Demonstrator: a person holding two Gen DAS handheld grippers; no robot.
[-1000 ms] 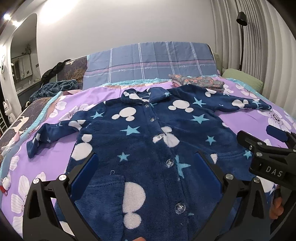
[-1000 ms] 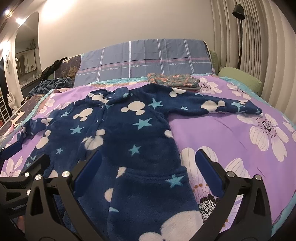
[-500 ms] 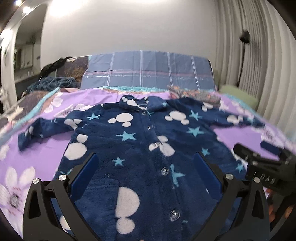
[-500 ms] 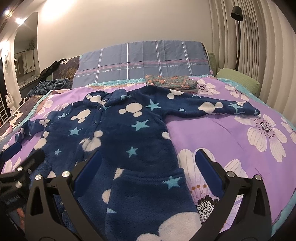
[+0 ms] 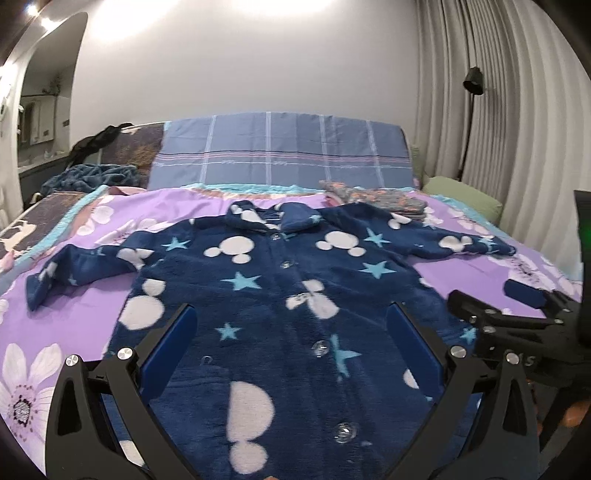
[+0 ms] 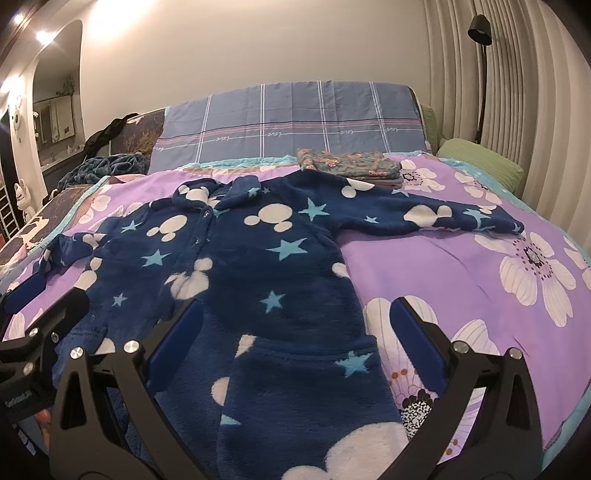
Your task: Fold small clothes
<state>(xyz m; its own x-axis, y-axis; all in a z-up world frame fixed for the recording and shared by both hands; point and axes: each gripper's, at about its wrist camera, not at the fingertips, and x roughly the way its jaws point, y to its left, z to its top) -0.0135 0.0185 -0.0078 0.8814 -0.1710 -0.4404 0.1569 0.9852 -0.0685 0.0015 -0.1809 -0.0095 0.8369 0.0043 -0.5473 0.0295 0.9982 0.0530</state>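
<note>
A small navy fleece jacket [image 5: 280, 295] with white mouse heads, blue stars and clear buttons lies flat and face up on the purple flowered bedspread [image 5: 74, 317], both sleeves spread out. It also shows in the right wrist view [image 6: 258, 266]. My left gripper [image 5: 291, 343] is open and empty, held above the jacket's lower front. My right gripper [image 6: 295, 332] is open and empty above the jacket's lower right side and pocket. Each gripper shows at the edge of the other's view: the right one [image 5: 517, 321] and the left one [image 6: 37, 332].
A folded flowered garment [image 6: 351, 164] lies behind the right sleeve near the checked blue pillow [image 6: 291, 114]. A green pillow [image 6: 480, 162], curtains and a floor lamp [image 6: 480, 33] stand at the right. A dark blanket [image 5: 92, 177] lies at the back left.
The left gripper has risen and tilted up a little, so the jacket sits lower in its view. The right gripper has shifted slightly. The jacket has not moved.
</note>
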